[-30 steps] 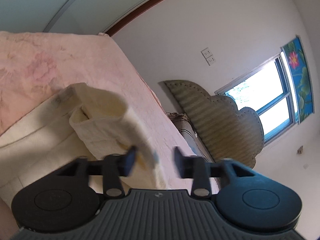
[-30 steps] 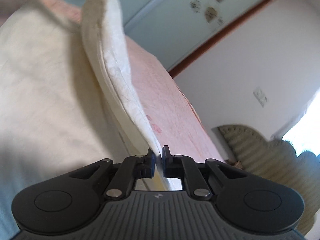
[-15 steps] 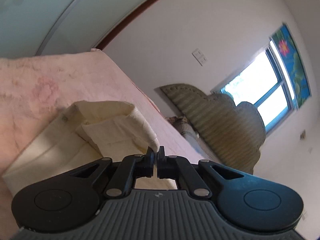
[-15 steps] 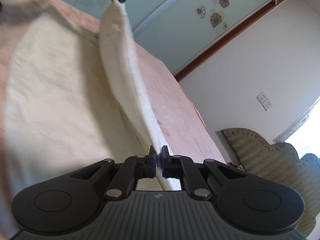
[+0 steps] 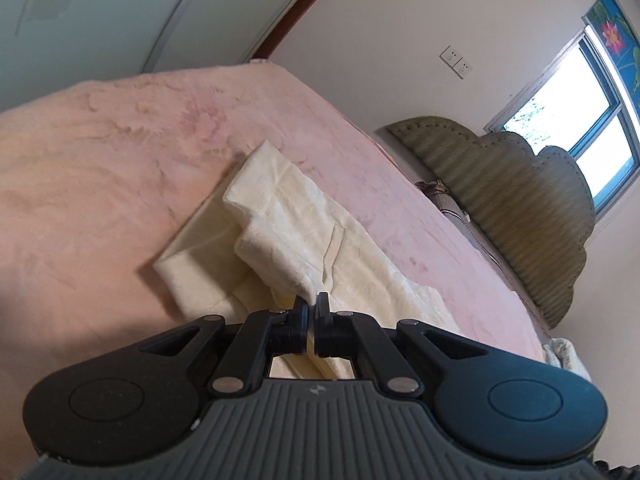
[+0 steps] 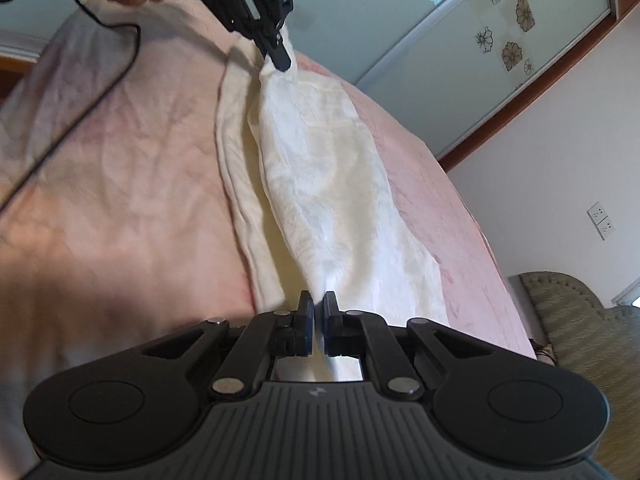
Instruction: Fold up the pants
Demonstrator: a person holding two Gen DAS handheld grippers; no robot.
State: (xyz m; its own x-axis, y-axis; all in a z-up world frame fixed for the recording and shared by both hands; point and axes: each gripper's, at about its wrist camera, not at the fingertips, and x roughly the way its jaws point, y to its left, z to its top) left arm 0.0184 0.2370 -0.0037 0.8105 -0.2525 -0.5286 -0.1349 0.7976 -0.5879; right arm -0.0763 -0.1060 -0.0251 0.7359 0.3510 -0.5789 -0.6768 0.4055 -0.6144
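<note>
Cream pants (image 5: 304,236) lie on a pink bedspread (image 5: 100,168), partly folded over themselves. My left gripper (image 5: 312,312) is shut on a raised edge of the pants. My right gripper (image 6: 319,312) is shut on the opposite edge of the same fabric (image 6: 328,184). In the right wrist view the left gripper (image 6: 280,58) shows at the top, pinching the far end, and the cloth stretches lifted between the two grippers above the lower layer.
The pink bedspread (image 6: 120,160) spreads to all sides. A padded olive headboard (image 5: 508,196) stands at the right by a window (image 5: 568,120). A black cable (image 6: 80,112) trails across the bed. A mirrored wardrobe door (image 6: 460,40) stands behind.
My left gripper closed on the pants edge, then both grippers rose and carried the held fabric across, so the lifted layer now hangs stretched over the lower layer.
</note>
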